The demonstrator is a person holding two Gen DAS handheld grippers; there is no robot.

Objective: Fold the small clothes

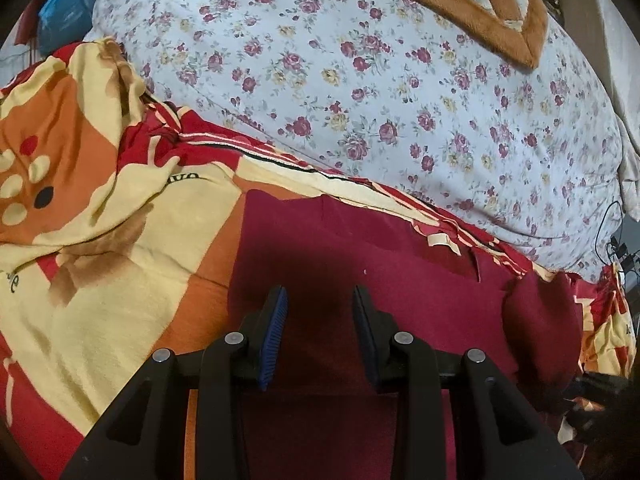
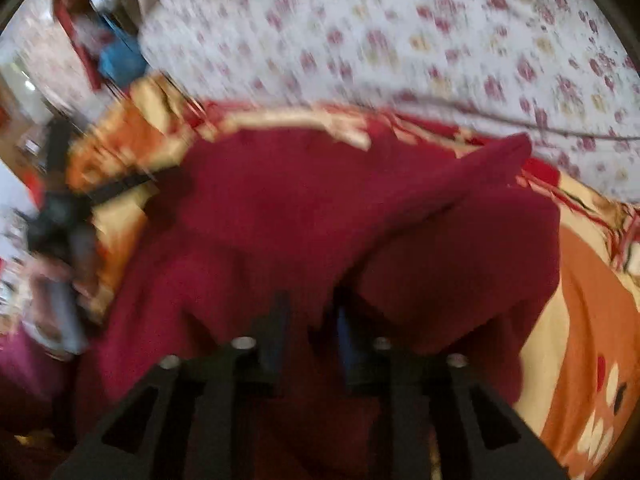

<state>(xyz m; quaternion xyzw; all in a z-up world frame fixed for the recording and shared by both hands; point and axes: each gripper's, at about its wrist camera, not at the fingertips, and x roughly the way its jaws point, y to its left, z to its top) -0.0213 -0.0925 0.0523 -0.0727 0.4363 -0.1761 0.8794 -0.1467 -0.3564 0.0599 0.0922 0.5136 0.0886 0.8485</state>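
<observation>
A dark red garment lies spread on a bed blanket. In the left wrist view my left gripper hovers over it, jaws apart and empty. In the blurred right wrist view the same red garment is partly lifted into a fold. My right gripper sits under that raised fold with cloth between its blue pads; the blur hides whether the pads pinch it. The left gripper's black body shows at the far left of that view.
The garment lies on a red, orange and cream blanket. Behind it is a white quilt with flowers. A brown and cream cushion is at the back. Cables hang at the right edge.
</observation>
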